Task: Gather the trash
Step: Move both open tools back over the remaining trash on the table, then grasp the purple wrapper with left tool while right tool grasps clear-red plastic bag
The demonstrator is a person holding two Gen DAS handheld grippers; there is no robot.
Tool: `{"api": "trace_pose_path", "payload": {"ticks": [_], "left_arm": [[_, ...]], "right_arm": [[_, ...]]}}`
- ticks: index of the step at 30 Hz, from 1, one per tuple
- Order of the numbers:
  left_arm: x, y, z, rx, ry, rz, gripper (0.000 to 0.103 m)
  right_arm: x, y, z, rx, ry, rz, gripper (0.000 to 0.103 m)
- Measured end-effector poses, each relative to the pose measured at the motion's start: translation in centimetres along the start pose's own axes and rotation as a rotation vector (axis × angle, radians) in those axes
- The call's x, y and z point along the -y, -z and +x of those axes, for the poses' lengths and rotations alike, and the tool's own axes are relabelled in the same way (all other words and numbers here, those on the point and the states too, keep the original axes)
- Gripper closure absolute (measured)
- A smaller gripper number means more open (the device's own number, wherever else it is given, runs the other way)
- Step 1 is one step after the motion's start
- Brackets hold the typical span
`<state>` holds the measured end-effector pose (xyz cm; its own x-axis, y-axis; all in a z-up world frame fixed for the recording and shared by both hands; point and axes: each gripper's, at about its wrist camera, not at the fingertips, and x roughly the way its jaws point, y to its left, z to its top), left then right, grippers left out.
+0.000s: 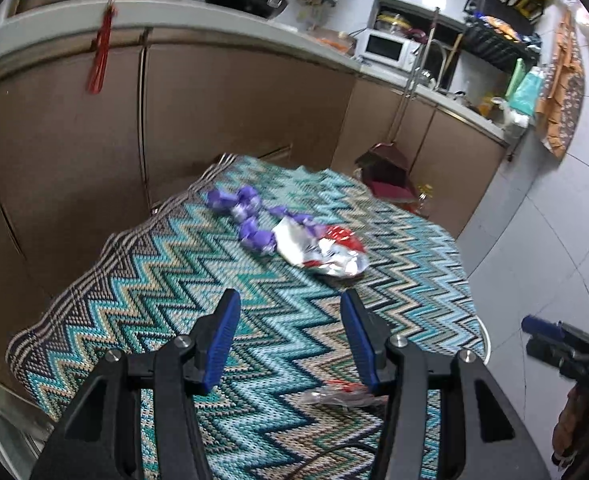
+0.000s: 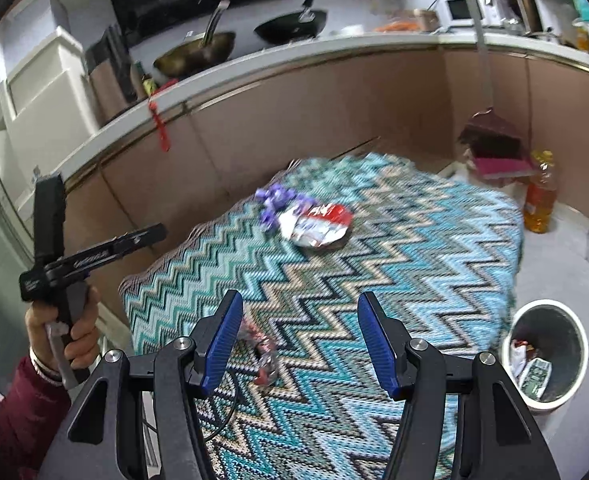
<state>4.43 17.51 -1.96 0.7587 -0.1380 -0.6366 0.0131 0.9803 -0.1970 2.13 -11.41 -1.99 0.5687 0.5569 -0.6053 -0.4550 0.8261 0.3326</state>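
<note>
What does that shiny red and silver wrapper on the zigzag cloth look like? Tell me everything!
The crumpled red and silver foil wrapper looks like an opened snack packet: shiny silver inside, red and white print outside. It is torn open, wrinkled, and lies flat on the teal zigzag woven tablecloth, toward the far side. The purple crinkled wrappers lie right against its left edge. Neither gripper touches it; the left gripper is open, short of it.
</note>
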Motion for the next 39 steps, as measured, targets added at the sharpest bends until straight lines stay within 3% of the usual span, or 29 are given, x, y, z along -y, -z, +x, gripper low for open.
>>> {"api": "trace_pose_path", "payload": {"ticks": [11, 21, 24, 26, 28, 29, 39], "left_arm": [[-2.2, -2.8, 11.6, -0.112, -0.033, -0.050, 0.053], [-2.5, -5.3, 20.6, -0.173, -0.057, -0.105, 0.053], [-3.3, -5.4, 22.0, -0.183, -0.056, -0.151, 0.058], [-3.8, -5.3, 22.5, -0.190, -0.050, -0.174, 0.067], [-4.3, -5.2, 22.4, -0.182, -0.040, -0.198, 0.068], [-4.4, -5.2, 22.2, -0.175, -0.037, -0.202, 0.069], [-5.1, -5.2, 19.3, -0.131, -0.044, -0.240, 0.073]], "right_arm": [[-2.5, 2.4, 10.2, -0.225, -0.107, -0.082, 0.044], [-3.2, 3.3, 15.0, -0.323, -0.154, -0.140, 0.044], [-3.4, 3.4, 15.6, -0.337, -0.168, -0.152, 0.047], [-3.5, 3.5, 16.0, -0.349, -0.177, -0.156, 0.057], [-3.5, 3.5, 16.5, -0.357, -0.187, -0.159, 0.075], [-3.5, 3.6, 16.6, -0.361, -0.192, -0.161, 0.079], [-2.7, 3.8, 14.4, -0.310, -0.202, -0.126, 0.085]]}}
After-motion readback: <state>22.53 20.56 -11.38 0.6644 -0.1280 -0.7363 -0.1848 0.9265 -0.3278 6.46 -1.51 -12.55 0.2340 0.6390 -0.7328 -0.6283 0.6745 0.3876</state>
